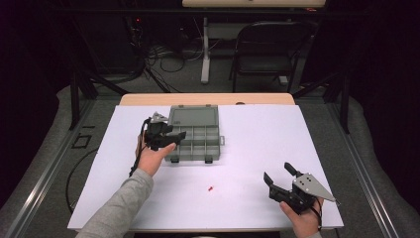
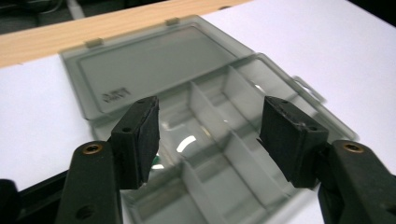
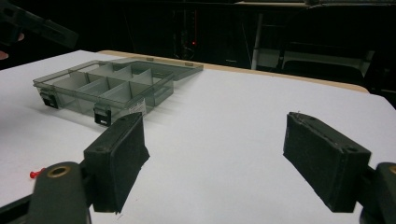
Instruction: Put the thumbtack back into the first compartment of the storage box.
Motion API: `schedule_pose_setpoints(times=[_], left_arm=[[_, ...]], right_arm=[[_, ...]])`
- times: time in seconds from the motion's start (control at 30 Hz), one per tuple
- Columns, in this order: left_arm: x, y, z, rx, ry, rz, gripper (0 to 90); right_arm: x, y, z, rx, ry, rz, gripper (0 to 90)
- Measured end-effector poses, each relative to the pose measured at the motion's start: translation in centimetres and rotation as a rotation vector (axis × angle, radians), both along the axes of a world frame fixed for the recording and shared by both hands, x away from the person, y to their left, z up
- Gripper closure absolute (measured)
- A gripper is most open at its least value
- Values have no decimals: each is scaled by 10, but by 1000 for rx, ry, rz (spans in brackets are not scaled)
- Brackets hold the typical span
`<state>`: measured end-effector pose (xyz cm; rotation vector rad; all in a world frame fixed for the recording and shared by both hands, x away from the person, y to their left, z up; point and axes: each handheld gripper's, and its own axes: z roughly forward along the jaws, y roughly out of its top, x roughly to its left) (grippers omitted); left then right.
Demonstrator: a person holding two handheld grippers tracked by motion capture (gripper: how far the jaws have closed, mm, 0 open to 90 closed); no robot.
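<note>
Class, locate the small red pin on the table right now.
In the high view the red pin lies on the white table, below the open box and left of the right gripper; the right gripper view shows it at far left.

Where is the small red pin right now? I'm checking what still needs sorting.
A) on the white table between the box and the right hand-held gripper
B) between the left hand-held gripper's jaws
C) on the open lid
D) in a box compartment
A: the pin lies alone on the white table, in front of the box and apart from the right hand-held gripper, whose jaws stand open and empty.
</note>
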<state>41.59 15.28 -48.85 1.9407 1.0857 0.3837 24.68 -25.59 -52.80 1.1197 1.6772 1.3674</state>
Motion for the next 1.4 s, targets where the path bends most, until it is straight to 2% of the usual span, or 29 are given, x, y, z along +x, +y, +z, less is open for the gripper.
schedule_pose_setpoints(times=[0.27, 0.57, 0.83, 1.1, 1.27, 1.4], left_arm=[[-29, -3, 1, -21, -16, -65, 350], [-53, -12, 5, -29, -17, -128, 350], [-73, -28, -9, -42, 6, -194, 350], [-84, -43, -25, -37, 21, -251, 362], [-89, -51, -35, -24, 26, -265, 405], [-93, -57, -42, -19, 53, -286, 478]], right_arm=[[0, 0, 0, -4, -2, 2, 203], [-2, 3, 1, -6, -12, 7, 202], [-3, 2, 2, -4, -12, 6, 202], [-3, 1, 2, -4, -13, 7, 203], [-2, 1, 2, -2, -12, 8, 203], [-3, 2, 2, -2, -13, 8, 202]])
